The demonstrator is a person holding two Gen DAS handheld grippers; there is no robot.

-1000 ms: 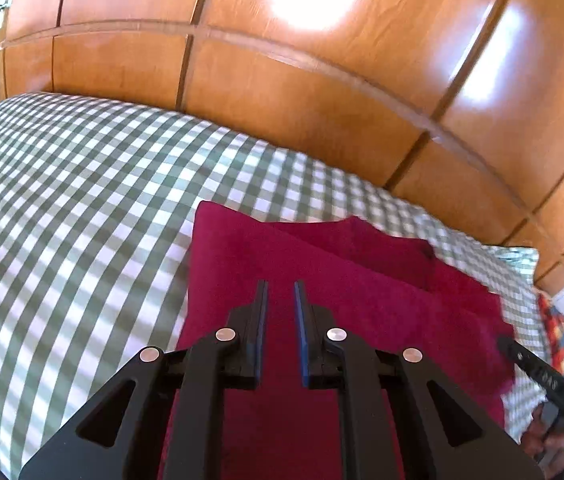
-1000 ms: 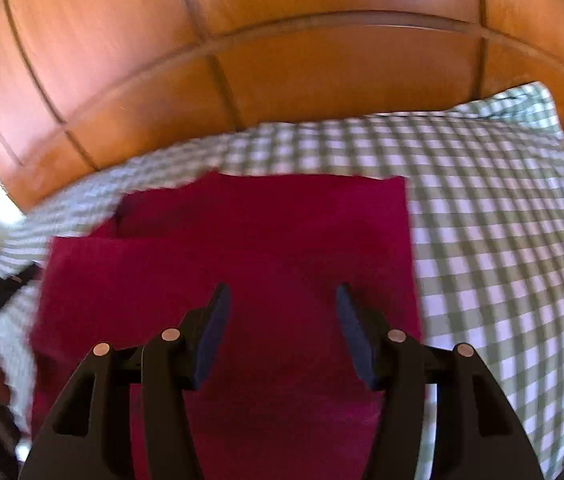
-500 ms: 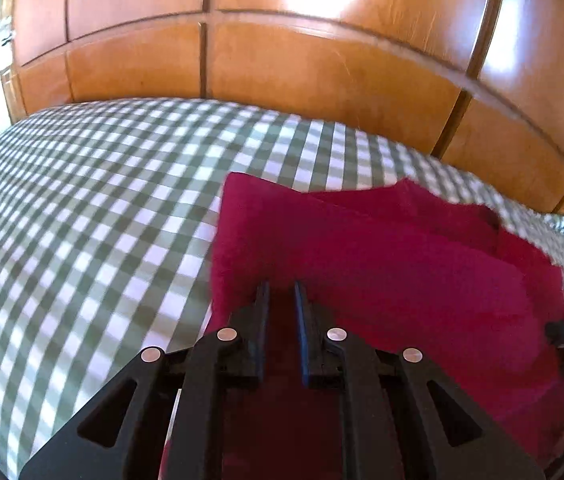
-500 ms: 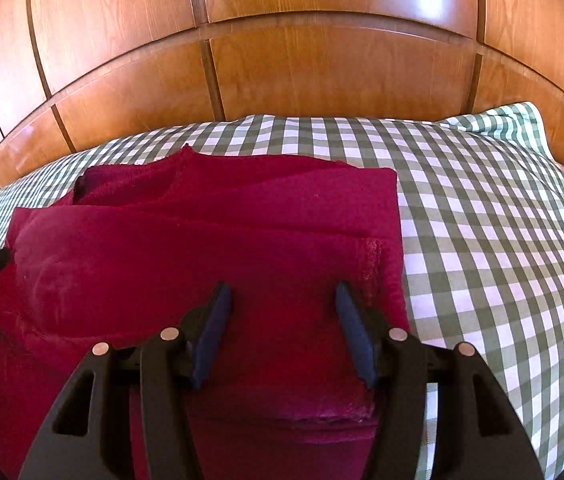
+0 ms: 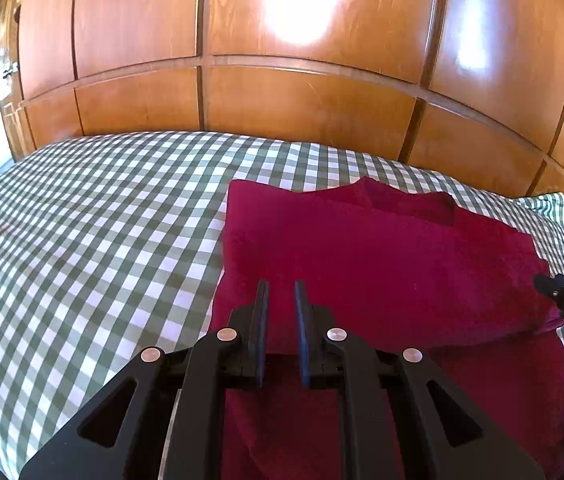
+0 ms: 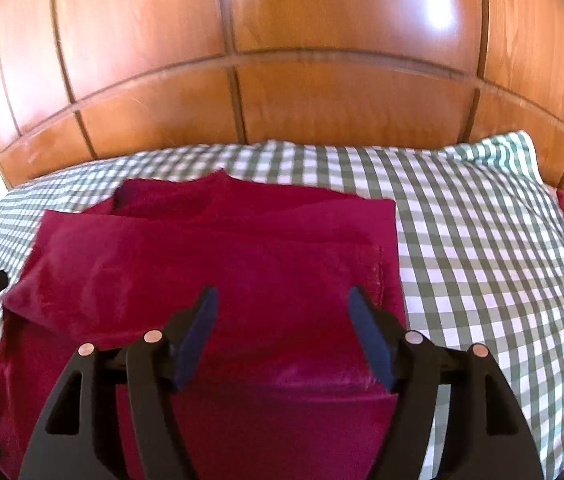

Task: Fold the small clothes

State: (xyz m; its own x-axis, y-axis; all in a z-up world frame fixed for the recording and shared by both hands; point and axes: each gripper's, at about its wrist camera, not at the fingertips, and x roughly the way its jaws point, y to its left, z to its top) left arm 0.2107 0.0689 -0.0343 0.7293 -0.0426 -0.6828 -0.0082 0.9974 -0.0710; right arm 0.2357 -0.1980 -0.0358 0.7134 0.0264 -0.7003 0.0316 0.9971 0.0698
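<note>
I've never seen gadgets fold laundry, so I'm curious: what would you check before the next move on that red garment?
1. Red garment lies flat on the checked bedcover: ok.
2. Right gripper free of cloth: ok, its jaws are opening with nothing between them.
3. Left gripper ready to grab: not ok, it is shut, with no cloth seen in it.
4. Garment's near edge lined up: cannot tell, the grippers hide it.
</note>
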